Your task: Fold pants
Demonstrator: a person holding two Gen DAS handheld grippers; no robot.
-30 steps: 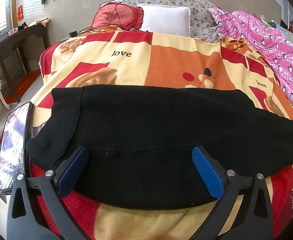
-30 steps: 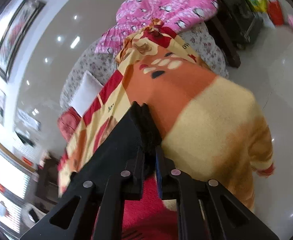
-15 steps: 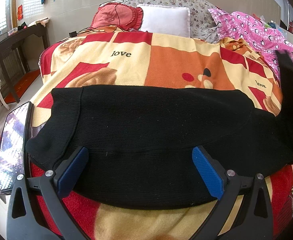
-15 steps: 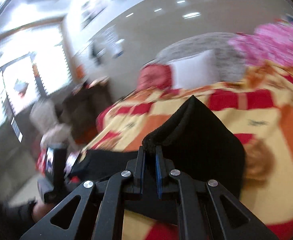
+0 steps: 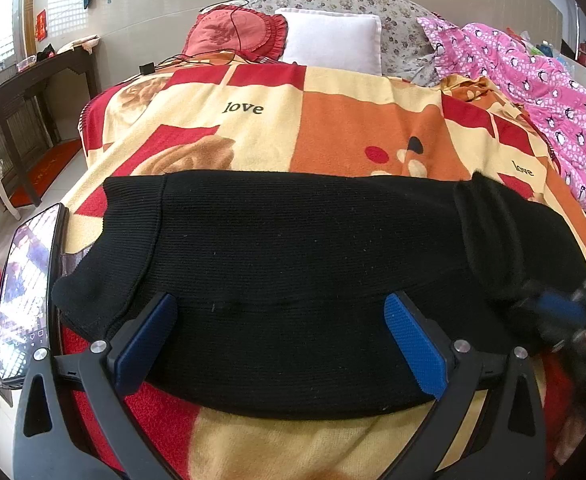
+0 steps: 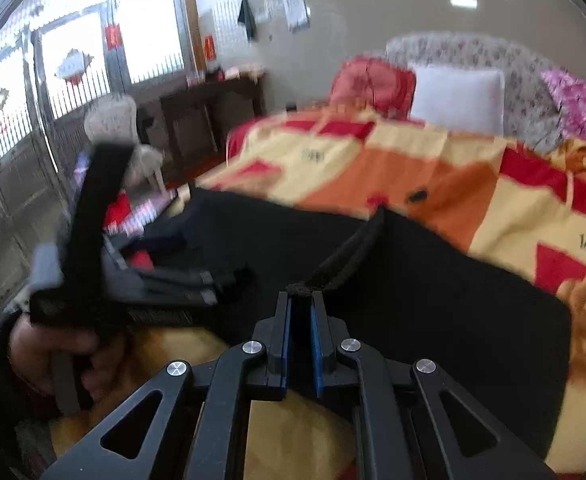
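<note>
Black pants lie across the bed's blanket. The left tool hangs wide open over them, gripping nothing. The right tool is pinched tight on a pants edge

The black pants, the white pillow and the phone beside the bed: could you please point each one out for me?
black pants (image 5: 293, 248), left wrist view, on the middle of the flat knit cloth.
white pillow (image 5: 331, 40), left wrist view, on its front face.
phone (image 5: 25, 292), left wrist view, on its lit screen.
</note>
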